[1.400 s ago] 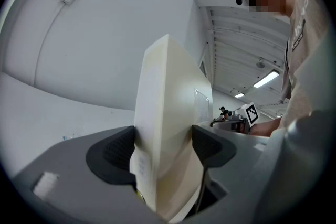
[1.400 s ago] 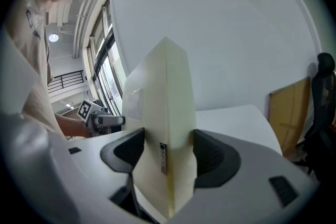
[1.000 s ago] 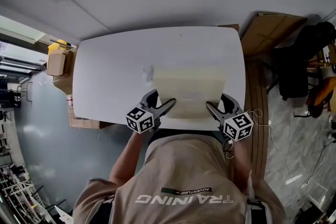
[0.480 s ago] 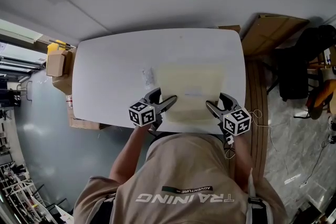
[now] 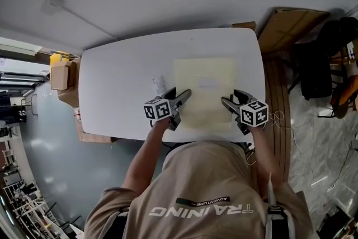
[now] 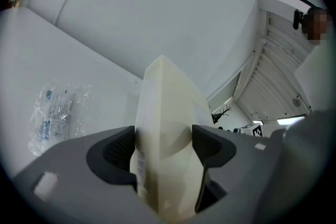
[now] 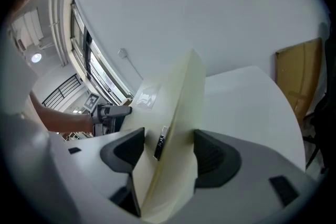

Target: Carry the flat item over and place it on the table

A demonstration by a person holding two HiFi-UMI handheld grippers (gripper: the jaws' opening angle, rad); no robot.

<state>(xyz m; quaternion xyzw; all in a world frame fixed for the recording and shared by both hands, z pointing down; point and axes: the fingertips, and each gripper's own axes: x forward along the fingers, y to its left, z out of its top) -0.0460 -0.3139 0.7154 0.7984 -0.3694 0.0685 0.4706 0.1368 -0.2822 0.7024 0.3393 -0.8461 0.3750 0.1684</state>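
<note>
Head view: person (image 5: 201, 198) leaning over a white table (image 5: 117, 87).
Left gripper (image 5: 182, 99): clamped on the flat item's (image 5: 204, 84) left edge.
Right gripper (image 5: 229, 101): clamped on its right edge.
Flat item: cream sheet over the table's right half.
Plastic bag (image 5: 159, 84): just left of it.

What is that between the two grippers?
A flat cream item: the head view shows it stretching from the left gripper to the right gripper, both clamped on its edges.

Crinkled clear plastic packet (image 6: 55, 115) (some print on it), cardboard boxes (image 5: 60, 76) at left, flat cardboard sheet (image 5: 291, 28) at right
</note>
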